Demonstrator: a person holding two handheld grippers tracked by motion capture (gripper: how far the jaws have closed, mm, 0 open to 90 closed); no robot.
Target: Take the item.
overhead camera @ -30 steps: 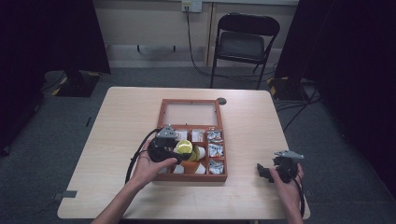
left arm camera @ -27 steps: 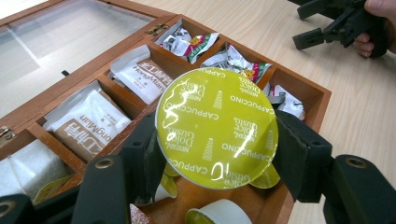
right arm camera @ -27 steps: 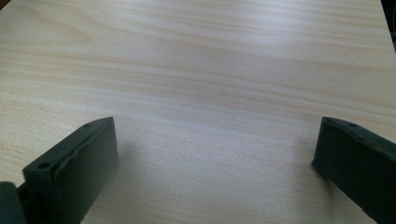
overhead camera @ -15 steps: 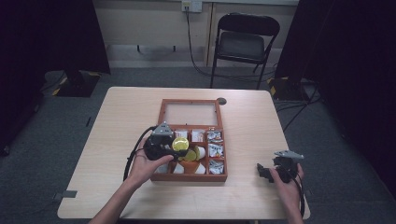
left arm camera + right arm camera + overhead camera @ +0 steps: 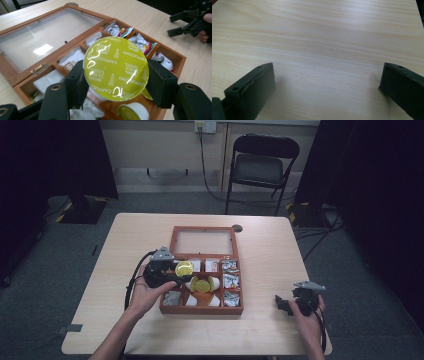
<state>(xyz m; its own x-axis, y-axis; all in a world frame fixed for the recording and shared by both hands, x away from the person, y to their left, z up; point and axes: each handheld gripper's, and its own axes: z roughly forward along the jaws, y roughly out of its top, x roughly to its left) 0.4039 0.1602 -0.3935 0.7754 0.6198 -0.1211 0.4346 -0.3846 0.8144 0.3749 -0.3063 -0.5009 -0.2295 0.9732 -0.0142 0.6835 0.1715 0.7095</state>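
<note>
Two jaws of the left gripper (image 5: 116,82) clamp a coffee capsule (image 5: 116,67) with yellow-green foil lid, held just above the open wooden box (image 5: 201,309); the right gripper (image 5: 289,304), jaws wide apart and holding nothing, rests right of the box, well apart from it, on the table (image 5: 270,250).

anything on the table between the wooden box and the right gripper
No, that stretch is bare. In the high view, plain tabletop separates the wooden box from the right gripper, whose open jaws frame bare wood in its own view.
</note>
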